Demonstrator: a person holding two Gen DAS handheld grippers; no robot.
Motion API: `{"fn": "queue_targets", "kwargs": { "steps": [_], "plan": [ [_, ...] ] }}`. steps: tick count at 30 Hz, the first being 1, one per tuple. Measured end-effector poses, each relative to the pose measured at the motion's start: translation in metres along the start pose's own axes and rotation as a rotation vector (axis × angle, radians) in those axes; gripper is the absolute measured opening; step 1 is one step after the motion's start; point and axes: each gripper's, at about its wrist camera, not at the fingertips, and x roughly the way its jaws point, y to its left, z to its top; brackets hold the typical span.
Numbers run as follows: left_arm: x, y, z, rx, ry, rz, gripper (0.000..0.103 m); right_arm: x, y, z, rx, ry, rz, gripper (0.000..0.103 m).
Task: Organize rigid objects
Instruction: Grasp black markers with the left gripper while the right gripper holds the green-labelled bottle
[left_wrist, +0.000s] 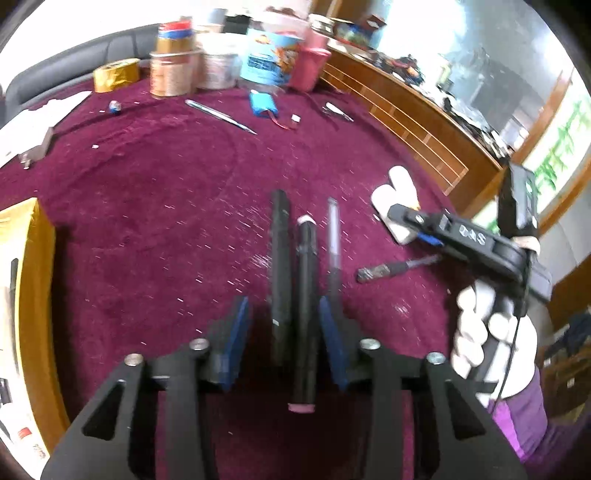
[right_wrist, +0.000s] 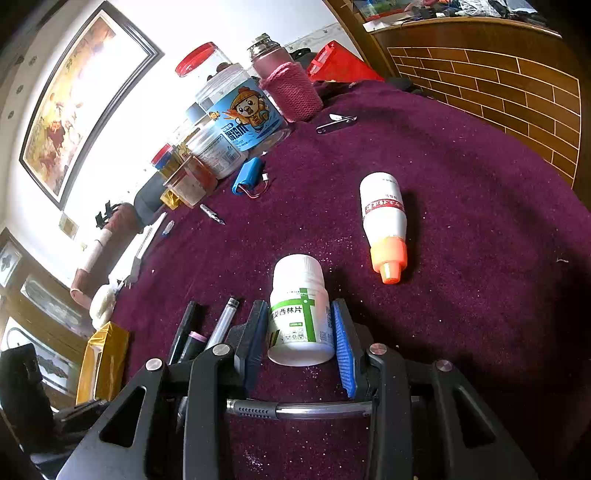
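Observation:
In the left wrist view my left gripper (left_wrist: 282, 314) is open just above three pens lying side by side on the purple cloth: a black marker (left_wrist: 279, 258), a black pen with pink ends (left_wrist: 307, 314) and a clear pen (left_wrist: 333, 243). Another pen (left_wrist: 391, 270) lies to their right. My right gripper (left_wrist: 406, 218) shows there at the right, by the white bottles (left_wrist: 399, 184). In the right wrist view my right gripper (right_wrist: 300, 332) is shut on a white pill bottle with a green cross (right_wrist: 301, 314). A white bottle with an orange cap (right_wrist: 384, 221) lies beyond it.
Jars, tape rolls and a pink-sleeved flask (right_wrist: 284, 85) stand along the far edge. A blue battery pack (right_wrist: 245, 175), tweezers (left_wrist: 221, 115) and nail clippers (right_wrist: 336, 122) lie on the cloth. A yellow box (left_wrist: 33, 295) sits at the left. A wooden rail (left_wrist: 406, 118) bounds the right.

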Motion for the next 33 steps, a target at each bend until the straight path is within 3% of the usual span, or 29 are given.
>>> {"fn": "queue_targets", "kwargs": {
  "steps": [4, 7, 11, 24, 27, 30, 33],
  "plan": [
    [0.015, 0.004, 0.01, -0.019, 0.008, 0.019, 0.039, 0.0, 0.0, 0.0, -0.003, -0.002, -0.002, 0.03],
    [0.03, -0.004, 0.014, 0.044, -0.003, 0.045, 0.045, 0.0, 0.0, -0.001, -0.005, -0.003, -0.003, 0.03],
    [0.035, -0.008, 0.019, 0.073, 0.002, 0.06, 0.045, 0.0, 0.0, -0.001, -0.006, -0.003, -0.004, 0.03],
    [0.031, 0.031, 0.02, -0.145, -0.001, -0.12, 0.044, 0.0, 0.002, -0.001, -0.01, -0.004, -0.005, 0.032],
    [0.032, 0.025, 0.019, -0.096, 0.002, -0.075, 0.042, 0.0, 0.002, -0.001, -0.012, -0.005, -0.006, 0.032],
    [0.031, 0.004, 0.02, 0.039, 0.002, 0.071, 0.042, 0.001, 0.002, -0.001, -0.016, -0.006, -0.009, 0.032],
    [0.031, 0.008, 0.02, 0.039, 0.01, 0.069, 0.048, 0.001, 0.002, -0.001, -0.015, -0.006, -0.008, 0.032]
  ]
}}
